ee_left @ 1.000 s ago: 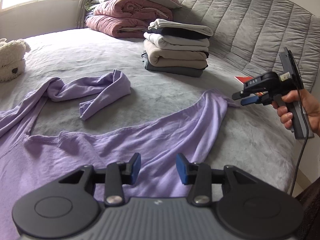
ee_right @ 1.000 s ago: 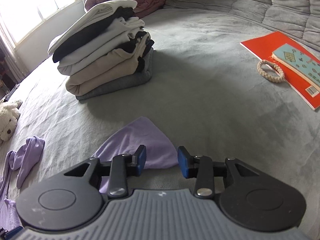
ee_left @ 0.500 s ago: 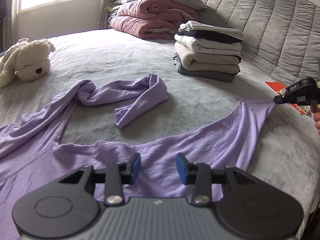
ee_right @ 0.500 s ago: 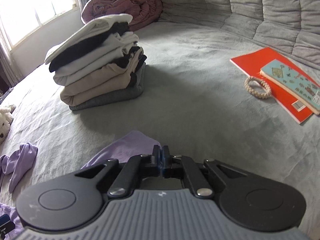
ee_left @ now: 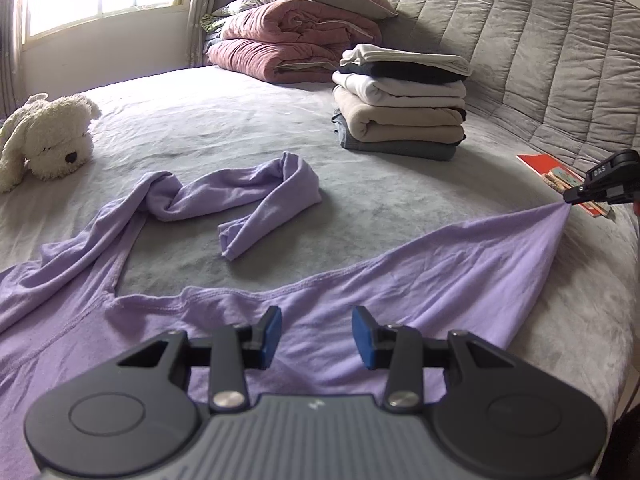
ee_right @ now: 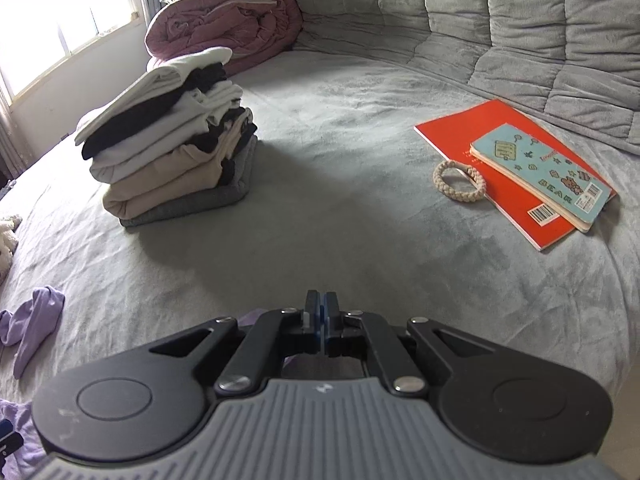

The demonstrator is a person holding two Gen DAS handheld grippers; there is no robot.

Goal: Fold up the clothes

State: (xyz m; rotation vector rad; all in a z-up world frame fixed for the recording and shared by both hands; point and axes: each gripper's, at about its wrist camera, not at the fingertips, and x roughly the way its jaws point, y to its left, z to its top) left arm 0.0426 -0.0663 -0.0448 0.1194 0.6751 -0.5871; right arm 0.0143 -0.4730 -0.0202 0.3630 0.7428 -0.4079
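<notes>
- Far left edge of the bed (ee_left: 224,108): a plush dog (ee_left: 48,136), well out of the way, so ignore it.
- The task's thing, the lilac top (ee_left: 360,296), is sprawled across the near side of the bed. Its long sleeve (ee_left: 240,196) lies twisted and doubled over toward the middle, and the hem runs across just ahead of your left gripper.
- Your left gripper (ee_left: 316,338) hovers over the hem with its fingers apart and nothing between them.
- Further back sits the stack of folded clothes (ee_left: 400,108), apart from the top.
- Over at the right edge, your right gripper (ee_left: 570,199) has its fingers pinched tight on the hem corner, pulled up into a taut point. The notebooks (ee_right: 520,168) and a braided ring (ee_right: 459,181) lie just past it.
- Looks like you're at the spread-it-flat step. Next I'd clamp the left one on the hem or the shoulder, tension both ways, and that sleeve needs untangling before any fold.
</notes>
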